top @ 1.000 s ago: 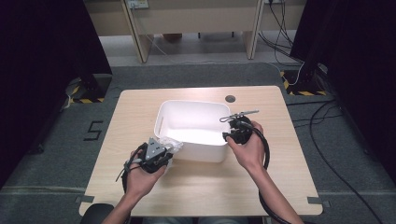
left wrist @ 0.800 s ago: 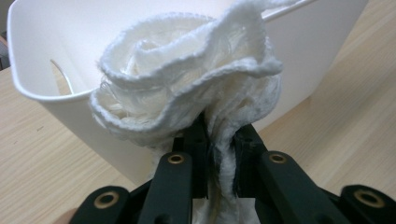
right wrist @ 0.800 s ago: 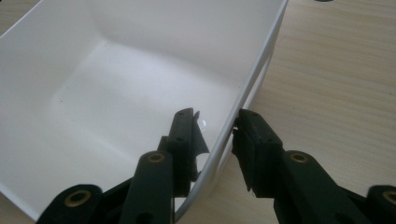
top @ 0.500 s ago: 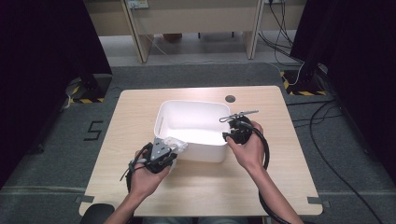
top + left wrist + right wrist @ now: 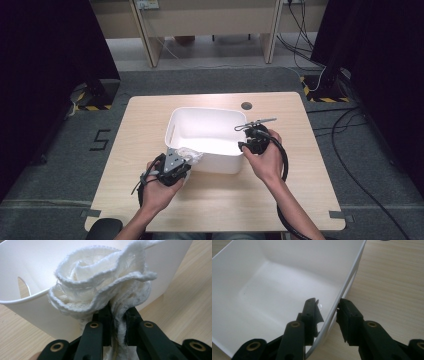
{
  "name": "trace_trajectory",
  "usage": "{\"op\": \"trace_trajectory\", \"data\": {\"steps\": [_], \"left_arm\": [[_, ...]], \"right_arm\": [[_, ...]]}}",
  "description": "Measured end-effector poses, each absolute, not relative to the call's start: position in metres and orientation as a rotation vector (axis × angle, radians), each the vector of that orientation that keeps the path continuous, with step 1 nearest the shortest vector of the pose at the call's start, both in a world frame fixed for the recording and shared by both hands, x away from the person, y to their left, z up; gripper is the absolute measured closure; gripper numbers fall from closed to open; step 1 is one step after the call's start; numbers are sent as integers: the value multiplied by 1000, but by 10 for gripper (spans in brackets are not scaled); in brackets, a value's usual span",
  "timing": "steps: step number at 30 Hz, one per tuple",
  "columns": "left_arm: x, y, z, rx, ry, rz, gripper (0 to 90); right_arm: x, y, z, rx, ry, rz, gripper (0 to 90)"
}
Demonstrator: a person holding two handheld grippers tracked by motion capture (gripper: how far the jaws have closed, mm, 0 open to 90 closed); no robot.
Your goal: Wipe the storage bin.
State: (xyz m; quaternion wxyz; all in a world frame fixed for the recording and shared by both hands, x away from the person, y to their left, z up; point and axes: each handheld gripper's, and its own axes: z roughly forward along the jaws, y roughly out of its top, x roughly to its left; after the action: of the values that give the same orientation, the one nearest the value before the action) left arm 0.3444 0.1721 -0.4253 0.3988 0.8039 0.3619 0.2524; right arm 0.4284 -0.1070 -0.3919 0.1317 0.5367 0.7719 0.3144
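Note:
A white plastic tub (image 5: pixel 205 111) stands in the middle of the wooden table (image 5: pixel 310 180). My left gripper (image 5: pixel 185 159) is at the tub's near left corner, shut on a bunched white cloth (image 5: pixel 192 154). In the left gripper view the cloth (image 5: pixel 100 285) ruffles out above the pinching jaws (image 5: pixel 117 312), level with the tub's rim (image 5: pixel 30 297). My right gripper (image 5: pixel 246 145) straddles the tub's right wall. In the right gripper view (image 5: pixel 328 302) one jaw is inside the tub (image 5: pixel 287 255) and one outside, shut on the wall.
A small dark round hole (image 5: pixel 246 106) lies in the tabletop behind the tub. Bare wood stretches to the tub's left and right and along the near edge. Black cables (image 5: pixel 285 165) trail from both grippers toward the person. Desk legs and dark curtains stand beyond the table.
My left gripper has edged slightly right toward the tub's corner, the cloth still in it. The right gripper and the tub have not moved.

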Motion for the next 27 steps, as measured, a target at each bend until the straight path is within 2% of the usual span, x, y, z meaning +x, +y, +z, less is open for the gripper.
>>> {"op": "trace_trajectory", "data": {"steps": [27], "left_arm": [[347, 163, -448, 2073, 925, 616, 791]], "right_arm": [[429, -107, -392, 1569, 2237, 922, 674]]}}
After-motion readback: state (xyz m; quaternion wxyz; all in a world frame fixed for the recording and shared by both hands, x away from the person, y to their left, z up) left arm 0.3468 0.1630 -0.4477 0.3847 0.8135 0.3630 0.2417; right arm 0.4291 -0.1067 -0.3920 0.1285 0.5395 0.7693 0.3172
